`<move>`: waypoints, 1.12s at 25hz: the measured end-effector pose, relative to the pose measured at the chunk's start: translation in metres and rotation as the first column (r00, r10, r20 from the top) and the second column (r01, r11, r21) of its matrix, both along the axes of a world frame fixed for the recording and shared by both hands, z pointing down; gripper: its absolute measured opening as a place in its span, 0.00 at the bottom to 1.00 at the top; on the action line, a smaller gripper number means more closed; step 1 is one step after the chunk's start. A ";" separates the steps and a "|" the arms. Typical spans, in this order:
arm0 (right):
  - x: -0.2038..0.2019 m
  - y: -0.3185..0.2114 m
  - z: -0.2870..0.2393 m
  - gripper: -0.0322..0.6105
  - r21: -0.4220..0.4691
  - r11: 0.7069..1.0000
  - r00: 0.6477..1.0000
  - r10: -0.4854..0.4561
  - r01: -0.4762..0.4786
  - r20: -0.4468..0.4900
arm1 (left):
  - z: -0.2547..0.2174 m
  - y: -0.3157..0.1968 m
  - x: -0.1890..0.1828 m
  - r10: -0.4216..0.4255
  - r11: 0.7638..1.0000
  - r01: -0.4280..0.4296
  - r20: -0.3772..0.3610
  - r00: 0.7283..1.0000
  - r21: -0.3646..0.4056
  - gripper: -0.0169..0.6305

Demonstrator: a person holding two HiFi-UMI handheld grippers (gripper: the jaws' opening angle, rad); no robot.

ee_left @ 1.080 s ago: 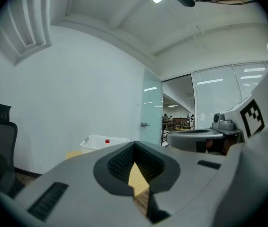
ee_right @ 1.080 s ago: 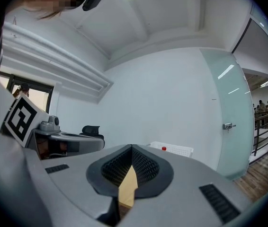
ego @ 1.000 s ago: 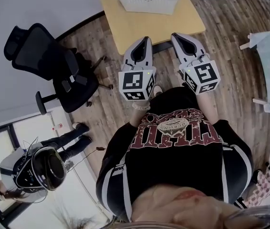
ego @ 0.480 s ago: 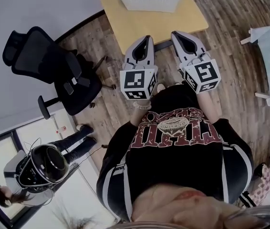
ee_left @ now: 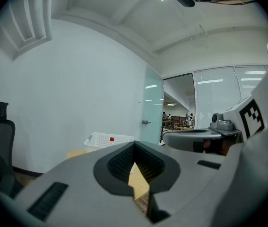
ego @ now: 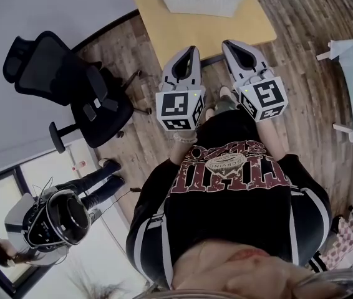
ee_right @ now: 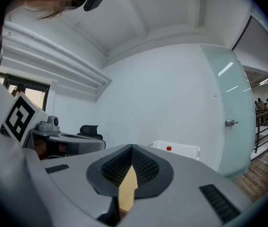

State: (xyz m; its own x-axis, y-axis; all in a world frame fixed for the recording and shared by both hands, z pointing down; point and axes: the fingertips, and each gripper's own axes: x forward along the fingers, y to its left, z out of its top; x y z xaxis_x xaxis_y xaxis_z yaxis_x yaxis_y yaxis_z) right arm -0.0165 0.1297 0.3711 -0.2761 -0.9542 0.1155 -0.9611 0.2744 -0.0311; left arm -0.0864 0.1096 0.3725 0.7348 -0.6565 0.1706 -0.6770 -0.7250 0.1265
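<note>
Basket: I saw the white basket (ego: 192,5) at the far end of the worktop (ego: 183,33), well ahead of both claws, with a small red item (ee_left: 111,139) inside.
Left claw: the left claw (ego: 193,50) hung in the air near the worktop's near edge, jaws closed tip to tip on nothing.
Right claw: the right claw (ego: 227,43) hung just beside it, likewise closed and empty.
Progress: I judged nothing gripped or touched yet.
Around: a black office chair (ego: 64,86) stood left of the worktop.
</note>
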 end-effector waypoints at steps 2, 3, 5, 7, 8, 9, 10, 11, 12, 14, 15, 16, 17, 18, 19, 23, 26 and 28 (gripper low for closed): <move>0.002 -0.009 0.001 0.08 -0.005 1.000 1.000 -0.004 0.004 0.001 | 0.000 -0.008 0.003 -0.002 1.000 0.002 0.000 1.000 -0.002 0.10; 0.004 -0.014 0.001 0.08 -0.007 1.000 1.000 -0.005 0.005 0.001 | 0.000 -0.012 0.004 -0.003 1.000 0.003 0.001 1.000 -0.003 0.10; 0.008 -0.024 0.003 0.08 -0.012 1.000 1.000 -0.009 0.009 0.003 | 0.001 -0.022 0.009 -0.005 1.000 0.005 0.001 1.000 -0.007 0.10; 0.013 -0.034 0.004 0.08 -0.016 1.000 1.000 -0.015 0.015 0.005 | 0.003 -0.032 0.014 -0.008 1.000 0.008 0.002 1.000 -0.013 0.10; 0.016 -0.040 0.004 0.08 -0.018 1.000 1.000 -0.018 0.019 0.005 | 0.003 -0.037 0.017 -0.011 1.000 0.011 0.003 1.000 -0.014 0.10; 0.018 -0.046 0.004 0.08 -0.019 1.000 1.000 -0.023 0.023 0.004 | 0.003 -0.043 0.019 -0.014 1.000 0.014 0.003 1.000 -0.016 0.10; 0.021 -0.052 0.004 0.08 -0.021 0.999 1.000 -0.028 0.028 0.004 | 0.003 -0.049 0.022 -0.018 1.000 0.019 0.003 1.000 -0.017 0.10; 0.024 -0.059 0.005 0.08 -0.022 0.999 0.999 -0.034 0.034 0.004 | 0.003 -0.056 0.025 -0.023 1.000 0.023 0.003 1.000 -0.018 0.10; 0.027 -0.065 0.005 0.08 -0.024 0.999 0.999 -0.040 0.040 0.004 | 0.004 -0.061 0.029 -0.028 0.999 0.028 0.003 1.000 -0.020 0.10; 0.034 -0.076 0.004 0.08 -0.025 0.998 0.999 -0.052 0.052 0.002 | 0.003 -0.072 0.036 -0.036 0.999 0.036 0.007 0.999 -0.021 0.10; 0.037 -0.082 0.003 0.08 -0.025 0.998 0.998 -0.060 0.060 0.000 | 0.003 -0.077 0.040 -0.040 0.999 0.040 0.010 0.999 -0.020 0.10; 0.040 -0.089 0.003 0.08 -0.026 0.997 0.998 -0.068 0.068 -0.002 | 0.002 -0.082 0.044 -0.044 0.999 0.044 0.013 0.999 -0.020 0.10; 0.043 -0.095 0.002 0.08 -0.027 0.997 0.997 -0.077 0.077 -0.003 | 0.002 -0.088 0.048 -0.047 0.999 0.048 0.015 0.999 -0.020 0.10; 0.046 -0.101 0.001 0.08 -0.028 0.996 0.996 -0.086 0.086 -0.004 | 0.001 -0.093 0.053 -0.051 0.998 0.052 0.016 0.999 -0.022 0.10; 0.049 -0.107 0.000 0.08 -0.029 0.995 0.995 -0.095 0.095 -0.005 | 0.000 -0.098 0.057 -0.056 0.998 0.056 0.018 0.998 -0.022 0.10; 0.061 -0.125 -0.003 0.08 -0.028 0.991 0.992 -0.129 0.128 -0.006 | -0.003 -0.114 0.074 -0.071 0.997 0.071 0.019 0.997 -0.024 0.10; 0.069 -0.134 -0.004 0.08 -0.024 0.988 0.989 -0.151 0.151 -0.003 | -0.002 -0.121 0.085 -0.079 0.997 0.080 0.020 0.997 -0.025 0.10; 0.075 -0.138 -0.003 0.08 -0.021 0.986 0.986 -0.167 0.167 -0.002 | -0.001 -0.125 0.094 -0.087 0.996 0.088 0.022 0.996 -0.024 0.10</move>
